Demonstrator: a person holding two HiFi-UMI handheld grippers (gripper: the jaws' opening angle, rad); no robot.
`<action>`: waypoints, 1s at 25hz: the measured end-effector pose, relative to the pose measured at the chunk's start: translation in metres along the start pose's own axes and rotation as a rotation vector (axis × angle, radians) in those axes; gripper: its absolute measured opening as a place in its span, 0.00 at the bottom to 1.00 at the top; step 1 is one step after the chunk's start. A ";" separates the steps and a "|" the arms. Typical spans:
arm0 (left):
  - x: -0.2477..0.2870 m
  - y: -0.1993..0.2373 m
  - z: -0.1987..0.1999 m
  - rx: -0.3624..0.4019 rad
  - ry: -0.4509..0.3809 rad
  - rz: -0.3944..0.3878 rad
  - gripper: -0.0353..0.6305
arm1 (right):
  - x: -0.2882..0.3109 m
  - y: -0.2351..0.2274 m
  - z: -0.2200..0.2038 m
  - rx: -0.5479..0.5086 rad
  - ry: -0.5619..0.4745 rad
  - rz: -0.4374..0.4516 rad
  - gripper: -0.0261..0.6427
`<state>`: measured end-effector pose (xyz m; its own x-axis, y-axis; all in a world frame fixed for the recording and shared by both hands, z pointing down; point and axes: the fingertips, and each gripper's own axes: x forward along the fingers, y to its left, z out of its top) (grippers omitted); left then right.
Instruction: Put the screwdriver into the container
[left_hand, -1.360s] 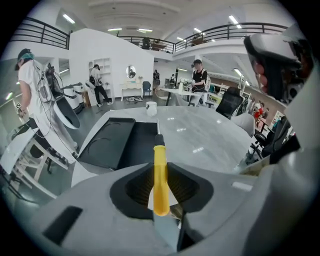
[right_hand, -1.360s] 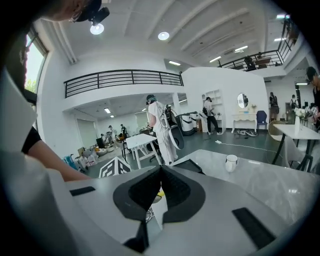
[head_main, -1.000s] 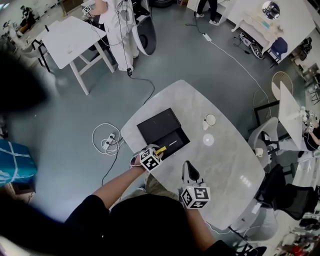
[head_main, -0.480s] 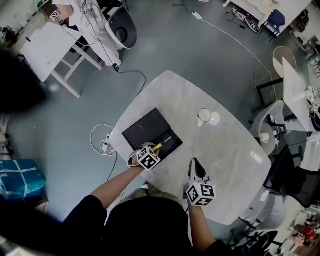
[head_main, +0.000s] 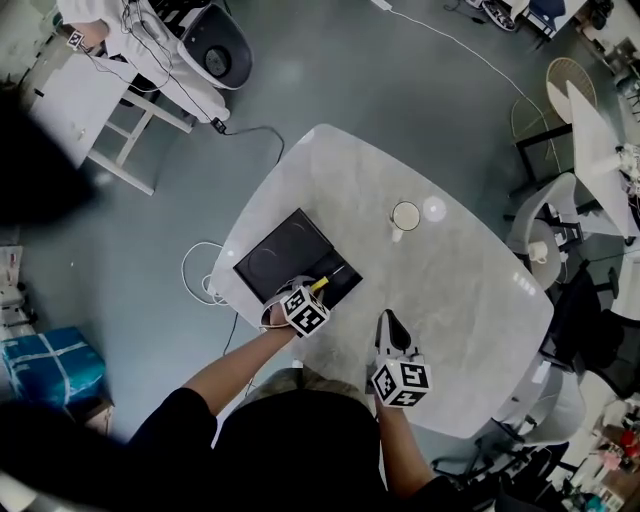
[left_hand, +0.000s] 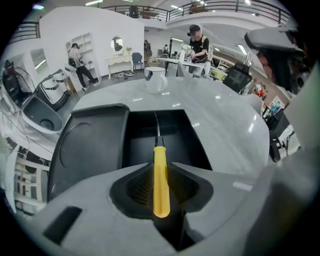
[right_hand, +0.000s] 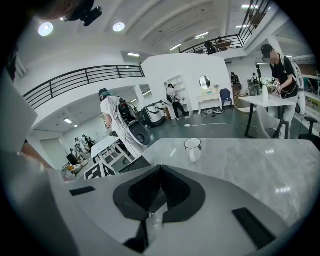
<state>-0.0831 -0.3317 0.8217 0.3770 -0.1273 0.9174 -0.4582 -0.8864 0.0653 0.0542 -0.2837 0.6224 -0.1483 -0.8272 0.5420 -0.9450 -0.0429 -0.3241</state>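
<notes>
The left claw (left_hand: 161, 167) clamps the screwdriver (left_hand: 160, 187) by its yellow handle, shaft pointing straight ahead, lengthwise over the open well of the container (left_hand: 137, 142) just below.

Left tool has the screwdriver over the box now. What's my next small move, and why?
Probably ease the left tool down and slightly forward before releasing. Its jaws are clamped on the screwdriver by its yellow handle. The shaft already points over the open compartment of the container, but the handle seems to sit back near the close rim, so letting go now might catch that edge.
</notes>
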 end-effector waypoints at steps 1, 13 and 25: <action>0.001 0.001 -0.001 0.016 0.010 0.010 0.19 | 0.002 0.001 -0.001 -0.004 0.001 0.002 0.06; 0.007 0.000 -0.003 0.053 0.025 0.082 0.20 | 0.002 -0.005 -0.013 -0.029 0.022 -0.001 0.06; -0.028 0.013 0.008 -0.075 -0.122 0.096 0.24 | -0.023 0.012 -0.005 -0.082 -0.008 0.044 0.06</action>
<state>-0.0929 -0.3430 0.7935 0.4212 -0.2666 0.8669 -0.5542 -0.8323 0.0133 0.0447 -0.2623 0.6101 -0.1878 -0.8319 0.5222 -0.9585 0.0391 -0.2825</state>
